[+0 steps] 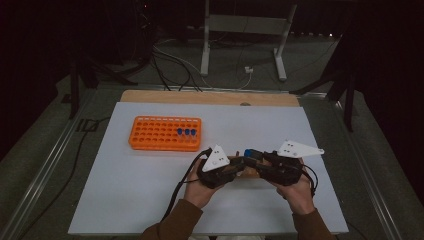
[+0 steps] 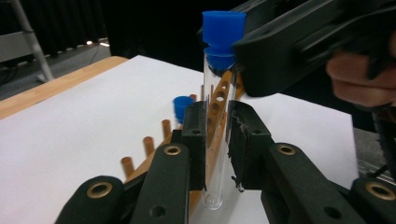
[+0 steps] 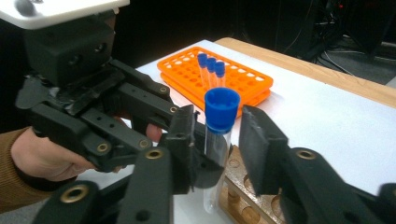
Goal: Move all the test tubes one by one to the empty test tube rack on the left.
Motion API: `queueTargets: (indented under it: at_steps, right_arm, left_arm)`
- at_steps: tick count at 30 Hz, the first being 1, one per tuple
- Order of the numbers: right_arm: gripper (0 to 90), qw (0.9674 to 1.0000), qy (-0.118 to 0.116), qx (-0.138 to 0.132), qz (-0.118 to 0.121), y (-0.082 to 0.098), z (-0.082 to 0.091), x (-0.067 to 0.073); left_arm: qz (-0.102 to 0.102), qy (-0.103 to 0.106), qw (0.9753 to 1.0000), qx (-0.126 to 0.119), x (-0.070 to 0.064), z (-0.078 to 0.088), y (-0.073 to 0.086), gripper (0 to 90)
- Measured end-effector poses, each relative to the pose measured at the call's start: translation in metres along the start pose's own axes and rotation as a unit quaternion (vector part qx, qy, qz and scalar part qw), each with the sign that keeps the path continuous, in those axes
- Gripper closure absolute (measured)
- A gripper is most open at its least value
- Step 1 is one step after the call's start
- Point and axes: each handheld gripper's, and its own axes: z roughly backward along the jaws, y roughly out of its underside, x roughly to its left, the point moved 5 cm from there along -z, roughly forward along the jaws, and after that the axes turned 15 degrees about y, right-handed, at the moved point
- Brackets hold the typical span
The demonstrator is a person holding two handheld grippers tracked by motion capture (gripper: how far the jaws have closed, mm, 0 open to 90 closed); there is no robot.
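A clear test tube (image 2: 215, 154) with a blue cap (image 2: 223, 35) stands upright, and my left gripper (image 2: 217, 135) is shut on its glass body. In the high view both grippers meet at the table's middle, the left gripper (image 1: 240, 164) beside the right gripper (image 1: 257, 159). My right gripper (image 3: 219, 135) is open, its two pads on either side of the blue cap (image 3: 222, 108) with a gap showing on the right side. Under the tube lies a wooden rack (image 3: 247, 205) with round holes.
An orange tube rack (image 1: 165, 133) holding three blue-capped tubes (image 1: 186, 132) sits at the back left of the white table mat (image 1: 125, 190). On the wooden rack (image 2: 212, 109) another blue cap (image 2: 180, 106) shows. A person's hands hold both grippers.
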Motion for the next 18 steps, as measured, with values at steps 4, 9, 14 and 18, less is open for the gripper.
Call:
queueTargets:
  at_steps: [4, 9, 14, 18]
  right_arm:
    - [52.0, 0.9999, 0.002, -0.007, -0.010, -0.001, 0.002, -0.004]
    - [39.3, 0.9997, 0.015, -0.010, -0.015, -0.001, 0.002, -0.009]
    - [20.1, 0.9991, 0.035, -0.015, -0.020, 0.000, 0.003, -0.015]
    - [12.9, 0.9984, 0.045, -0.021, -0.025, 0.000, 0.005, -0.021]
  left_arm:
    - [0.007, -0.013, 0.9999, 0.000, 0.006, 0.006, 0.001, 78.5]
    - [0.013, -0.029, 0.9995, -0.007, 0.012, 0.016, 0.000, 78.5]
    - [0.020, -0.045, 0.9987, -0.016, 0.019, 0.029, 0.000, 78.5]
    - [0.026, -0.056, 0.9978, -0.023, 0.024, 0.039, 0.000, 78.4]
